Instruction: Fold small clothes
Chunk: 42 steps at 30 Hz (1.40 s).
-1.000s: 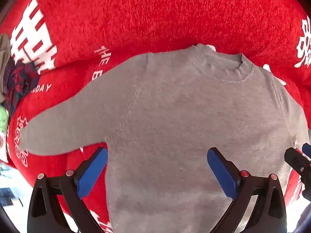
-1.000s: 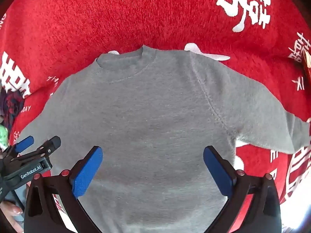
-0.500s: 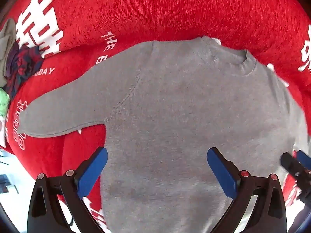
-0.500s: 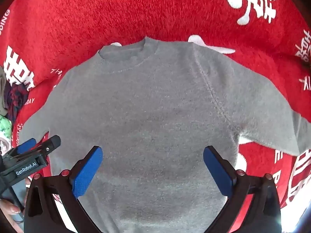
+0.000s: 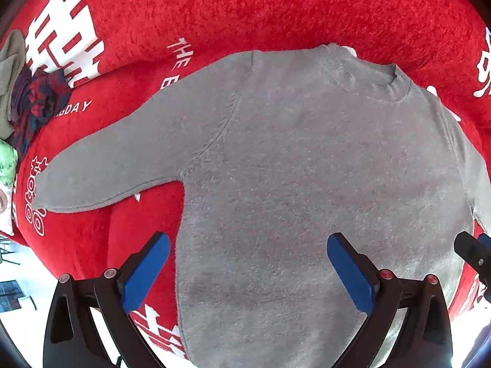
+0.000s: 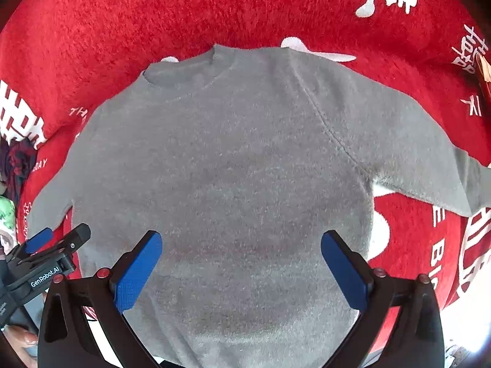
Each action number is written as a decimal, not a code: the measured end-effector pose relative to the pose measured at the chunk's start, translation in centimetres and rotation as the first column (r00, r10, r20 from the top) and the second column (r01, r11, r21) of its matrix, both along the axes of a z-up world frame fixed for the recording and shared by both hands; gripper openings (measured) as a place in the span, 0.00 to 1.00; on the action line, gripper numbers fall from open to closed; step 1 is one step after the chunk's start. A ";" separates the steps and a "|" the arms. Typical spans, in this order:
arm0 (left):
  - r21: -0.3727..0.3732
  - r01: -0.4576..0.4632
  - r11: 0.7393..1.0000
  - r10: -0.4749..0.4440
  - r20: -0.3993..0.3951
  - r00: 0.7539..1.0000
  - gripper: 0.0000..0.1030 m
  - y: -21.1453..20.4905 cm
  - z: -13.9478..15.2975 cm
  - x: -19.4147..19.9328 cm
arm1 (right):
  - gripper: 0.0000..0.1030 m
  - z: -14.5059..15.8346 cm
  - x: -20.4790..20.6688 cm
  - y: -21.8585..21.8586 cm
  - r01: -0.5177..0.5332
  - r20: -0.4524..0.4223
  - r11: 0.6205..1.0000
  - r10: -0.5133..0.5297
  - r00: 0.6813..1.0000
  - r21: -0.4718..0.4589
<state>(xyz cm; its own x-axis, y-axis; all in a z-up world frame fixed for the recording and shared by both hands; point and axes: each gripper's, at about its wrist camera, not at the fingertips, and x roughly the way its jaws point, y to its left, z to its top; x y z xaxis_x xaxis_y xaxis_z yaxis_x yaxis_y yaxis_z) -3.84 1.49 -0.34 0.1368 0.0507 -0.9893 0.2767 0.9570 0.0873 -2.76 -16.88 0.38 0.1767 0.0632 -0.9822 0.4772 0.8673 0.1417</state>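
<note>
Both the left gripper (image 5: 248, 263) and right gripper (image 6: 241, 260) hover with jaws spread wide, holding nothing, above the grey sweater (image 6: 233, 184). It lies flat, sleeves out, on the red blanket (image 6: 153, 15); no fold looks made yet.

Grey sweater (image 5: 307, 184): soft, matt, fuzzy knit. Beneath it, red blanket (image 5: 245, 9): plush, shaggy cloth. Left gripper (image 5: 248, 263): matt black plastic, blue textured pads (image 5: 147, 270).

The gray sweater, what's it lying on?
The gray sweater lies spread flat on a red blanket with white lettering. Whatever is beneath the blanket is covered.
</note>
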 end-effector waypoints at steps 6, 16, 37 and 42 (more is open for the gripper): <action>0.000 -0.013 1.000 0.013 -0.001 1.000 1.00 0.8 0.0 -0.1 | 1.00 0.2 0.1 -0.1 -0.034 -0.007 0.999 0.034 0.999 -0.004; -0.012 -0.040 0.999 0.040 -0.002 0.999 1.00 1.7 0.2 0.0 | 1.00 0.5 0.7 0.4 -0.060 -0.010 0.998 0.060 0.998 -0.008; -0.020 -0.050 0.999 0.050 -0.006 0.999 1.00 1.9 -0.2 0.1 | 1.00 0.5 1.0 0.9 -0.084 -0.014 0.996 0.084 0.996 -0.014; -0.020 -0.056 0.998 0.056 -0.013 0.998 1.00 2.1 -0.4 0.3 | 1.00 0.5 1.0 0.7 -0.085 -0.018 0.996 0.084 0.996 -0.009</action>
<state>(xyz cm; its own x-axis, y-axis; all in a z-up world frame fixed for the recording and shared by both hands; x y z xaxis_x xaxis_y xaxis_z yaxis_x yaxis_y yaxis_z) -3.54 3.64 -0.77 0.1221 0.0378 -0.9918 0.2238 0.9725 0.0646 -1.73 -16.18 0.88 0.1542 0.0676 -0.9857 0.4045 0.9059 0.1254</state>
